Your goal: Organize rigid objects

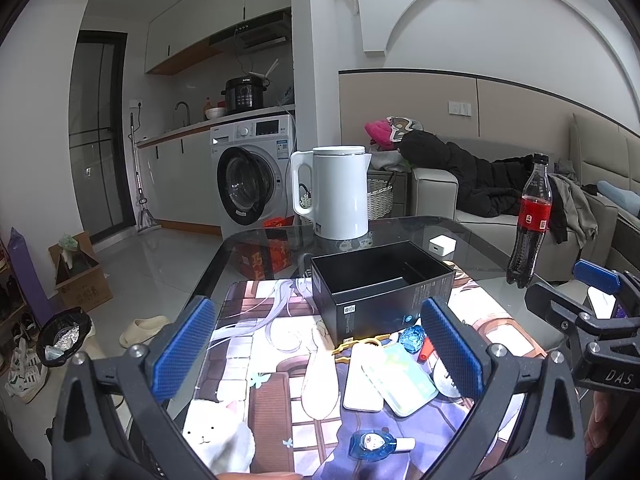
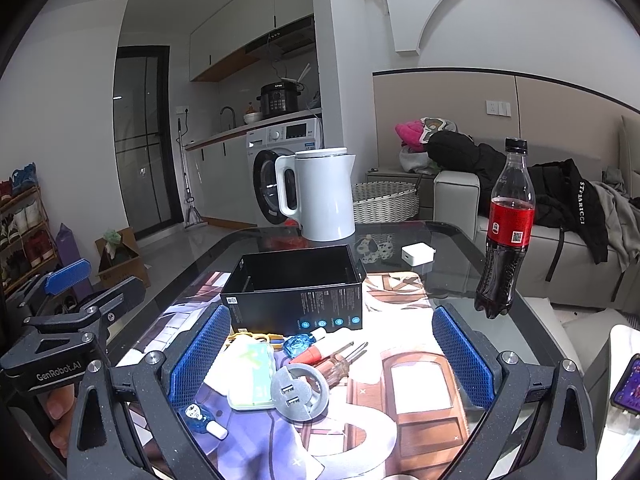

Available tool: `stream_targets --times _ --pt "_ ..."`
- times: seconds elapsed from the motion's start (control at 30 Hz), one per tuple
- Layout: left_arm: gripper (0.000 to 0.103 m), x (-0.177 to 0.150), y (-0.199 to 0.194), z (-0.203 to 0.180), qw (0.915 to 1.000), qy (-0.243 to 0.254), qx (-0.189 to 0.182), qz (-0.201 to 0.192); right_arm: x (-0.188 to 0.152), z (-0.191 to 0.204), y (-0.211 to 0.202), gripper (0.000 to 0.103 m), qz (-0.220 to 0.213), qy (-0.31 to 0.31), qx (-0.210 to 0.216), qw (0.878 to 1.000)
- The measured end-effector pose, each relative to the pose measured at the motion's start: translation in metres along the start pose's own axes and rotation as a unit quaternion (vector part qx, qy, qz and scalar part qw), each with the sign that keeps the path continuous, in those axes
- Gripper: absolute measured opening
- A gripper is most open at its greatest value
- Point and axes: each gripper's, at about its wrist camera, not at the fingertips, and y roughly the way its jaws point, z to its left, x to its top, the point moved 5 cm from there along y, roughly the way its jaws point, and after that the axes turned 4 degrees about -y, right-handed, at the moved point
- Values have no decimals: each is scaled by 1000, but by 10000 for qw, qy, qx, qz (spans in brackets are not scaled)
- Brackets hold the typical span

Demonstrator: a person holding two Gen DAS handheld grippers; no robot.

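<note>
The black box stood open on the printed mat toward the back of the glass bench, and nothing showed inside it but a low divider. Just in front of it lay the small things in a loose heap: yellow-handled scissors, a pale green case, a round grey USB socket plate lying partly over the case, a screwdriver with a clear amber handle, a red-capped white tube and a blue faceted piece touching the box's front wall. A blue correction-tape dispenser lay apart, nearer the person. Behind the box stood a white kettle, a white charger to its right, and a cola bottle upright near the bench's right edge. The left gripper and the right gripper both hovered over the heap, fingers spread wide and holding nothing.
</note>
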Motion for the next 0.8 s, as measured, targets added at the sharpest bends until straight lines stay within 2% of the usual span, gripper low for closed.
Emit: stream_targets --times 0.6,0.8 --pt "103 0 1 -1 10000 -12 -16 17 1 0 0 103 3 -13 10 10000" --pt "103 2 -1 -2 9997 -142 -184 43 4 0 -2 103 -29 -10 3 10000"
